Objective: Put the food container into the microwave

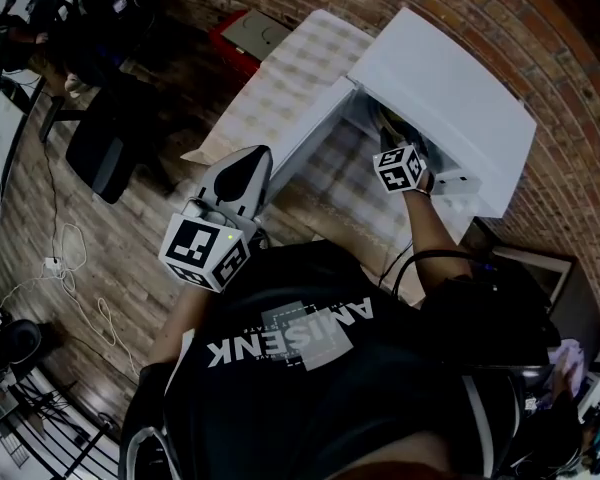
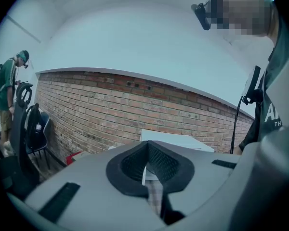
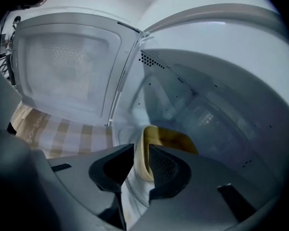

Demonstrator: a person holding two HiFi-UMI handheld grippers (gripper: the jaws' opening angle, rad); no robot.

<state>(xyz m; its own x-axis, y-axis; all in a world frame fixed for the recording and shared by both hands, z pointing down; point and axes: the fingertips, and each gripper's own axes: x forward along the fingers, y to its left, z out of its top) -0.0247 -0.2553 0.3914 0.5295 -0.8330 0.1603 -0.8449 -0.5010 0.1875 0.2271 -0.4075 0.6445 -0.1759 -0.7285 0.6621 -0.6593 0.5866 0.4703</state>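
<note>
The white microwave (image 1: 450, 88) stands on the checked table with its door (image 1: 310, 143) swung open to the left. In the right gripper view my right gripper (image 3: 140, 160) is shut on the rim of the yellowish food container (image 3: 171, 139), which is inside the microwave's cavity (image 3: 216, 109). The head view shows that gripper's marker cube (image 1: 400, 168) right at the microwave's opening; its jaws are hidden inside. My left gripper (image 1: 242, 173) hangs back near my chest, in front of the open door, jaws together with nothing in them (image 2: 147, 162).
A checked cloth covers the table (image 1: 280, 78). A red box (image 1: 242, 36) lies on the floor beyond it, a black chair (image 1: 105, 148) stands to the left, and cables (image 1: 70, 258) trail over the brick floor. A person (image 2: 9, 95) stands far left by a brick wall (image 2: 135, 105).
</note>
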